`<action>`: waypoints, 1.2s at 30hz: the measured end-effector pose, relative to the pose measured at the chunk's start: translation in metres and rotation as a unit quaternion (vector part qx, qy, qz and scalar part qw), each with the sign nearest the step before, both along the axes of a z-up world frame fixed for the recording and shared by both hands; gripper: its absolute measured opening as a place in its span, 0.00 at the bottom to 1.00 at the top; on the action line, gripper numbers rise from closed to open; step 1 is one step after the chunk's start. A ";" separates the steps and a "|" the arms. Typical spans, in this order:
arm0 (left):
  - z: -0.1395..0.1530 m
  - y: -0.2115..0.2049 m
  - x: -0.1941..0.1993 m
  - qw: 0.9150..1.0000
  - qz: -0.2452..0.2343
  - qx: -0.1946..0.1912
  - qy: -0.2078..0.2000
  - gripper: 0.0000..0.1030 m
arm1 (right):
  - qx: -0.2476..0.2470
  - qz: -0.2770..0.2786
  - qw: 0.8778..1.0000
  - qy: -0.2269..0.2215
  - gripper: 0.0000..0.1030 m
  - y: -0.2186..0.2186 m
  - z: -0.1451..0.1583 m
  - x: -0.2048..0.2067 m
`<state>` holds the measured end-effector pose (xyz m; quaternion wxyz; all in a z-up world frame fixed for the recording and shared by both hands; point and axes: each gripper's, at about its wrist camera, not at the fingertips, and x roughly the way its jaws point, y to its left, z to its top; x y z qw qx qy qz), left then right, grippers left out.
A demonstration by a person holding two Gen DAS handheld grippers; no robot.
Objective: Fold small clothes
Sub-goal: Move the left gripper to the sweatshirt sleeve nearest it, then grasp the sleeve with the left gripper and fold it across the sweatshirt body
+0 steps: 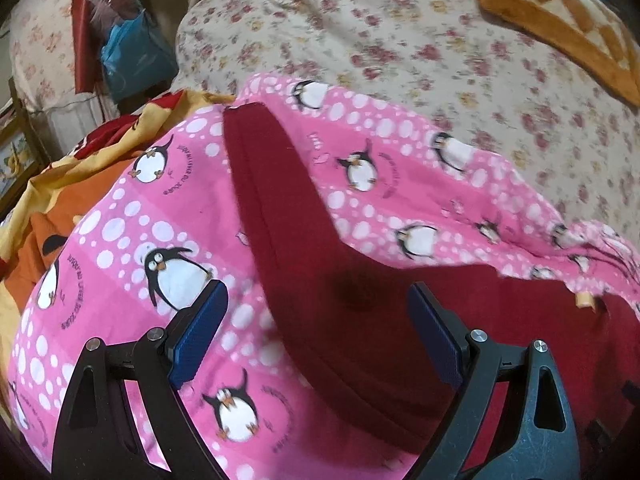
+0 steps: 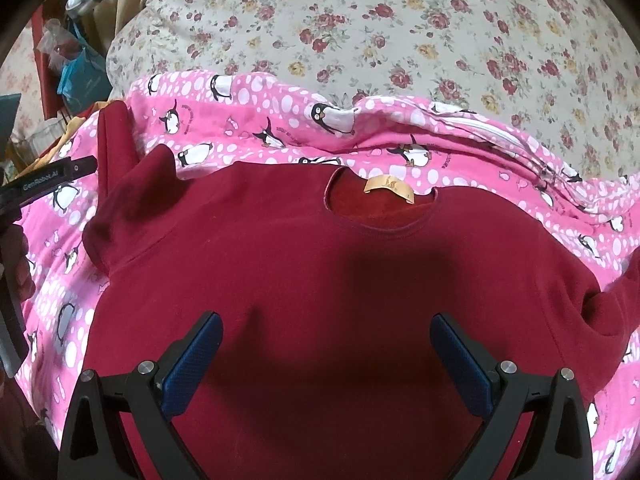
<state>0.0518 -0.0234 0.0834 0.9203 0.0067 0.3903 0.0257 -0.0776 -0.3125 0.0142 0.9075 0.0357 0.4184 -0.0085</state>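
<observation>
Shirt spread flat, both grippers empty

Shirt [image 2: 304, 264], dark red and long-sleeved, lies front-up on a pink penguin blanket [image 2: 280, 120] over a floral bed [image 2: 400, 40], its collar toward the far edge. One sleeve [image 1: 256, 184] runs out toward the bed's left edge. The left gripper [image 1: 316, 320] hovers over that sleeve, fingers spread and holding nothing. The right gripper [image 2: 326, 360] hangs over the chest, fingers likewise apart and empty. The cloth looks soft, light and limp, so it should drape and bunch; a pinch at a cuff, shoulder seam or hem would likely hold best. A blue bag [image 1: 132, 60] sits beyond the bed's left edge; its contents are unclear.
</observation>
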 end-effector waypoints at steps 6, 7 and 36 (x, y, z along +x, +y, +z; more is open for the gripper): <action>-0.017 0.036 0.054 0.998 0.057 -0.001 0.016 0.88 | 0.011 0.006 1.000 0.002 1.00 -0.003 -0.001 0.000; -0.020 0.042 0.063 0.998 0.068 -0.005 0.017 0.88 | 0.011 0.007 1.000 0.002 1.00 -0.003 -0.001 0.000; 0.028 0.063 0.030 0.986 -0.024 -0.165 -0.004 0.05 | 0.040 -0.003 0.999 -0.010 1.00 -0.019 0.014 -0.027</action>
